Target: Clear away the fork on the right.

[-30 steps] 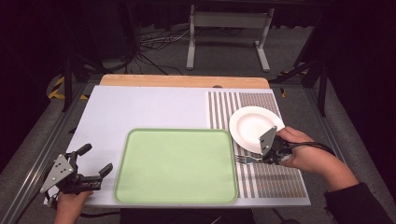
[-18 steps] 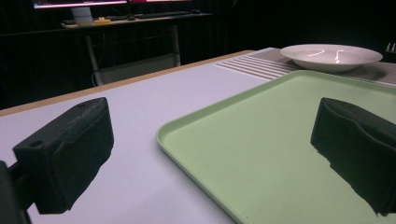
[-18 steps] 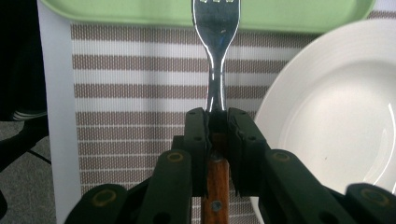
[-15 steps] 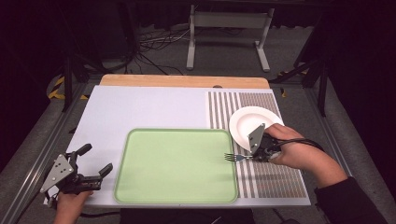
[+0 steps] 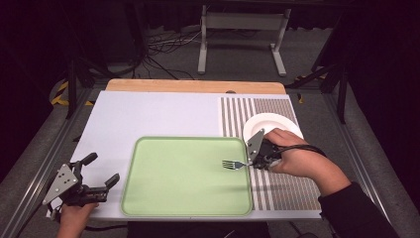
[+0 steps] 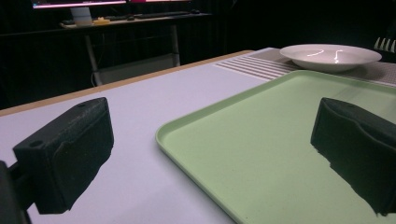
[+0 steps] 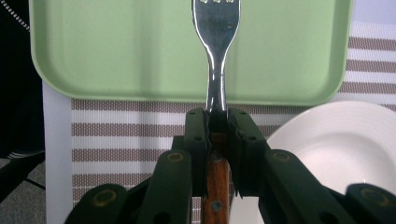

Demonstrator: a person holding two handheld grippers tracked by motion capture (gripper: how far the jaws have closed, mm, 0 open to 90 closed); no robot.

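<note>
Between right gripper (image 7: 217, 154) fingers, fork (image 7: 216, 42) pinched, tines over green tray (image 7: 116, 51), left gripper (image 5: 96, 173) fingers spread.

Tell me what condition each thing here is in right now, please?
fork: clamped by its wooden handle, tines out over the tray
right gripper: shut on the fork
left gripper: open, holding nothing
green tray: flat on the table, bare
white plate: upright on the striped mat, bare

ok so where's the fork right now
In the high view the fork is clamped in the right tongs, its tines out over the right edge of the green tray, just left of the white plate on the striped mat.
</note>
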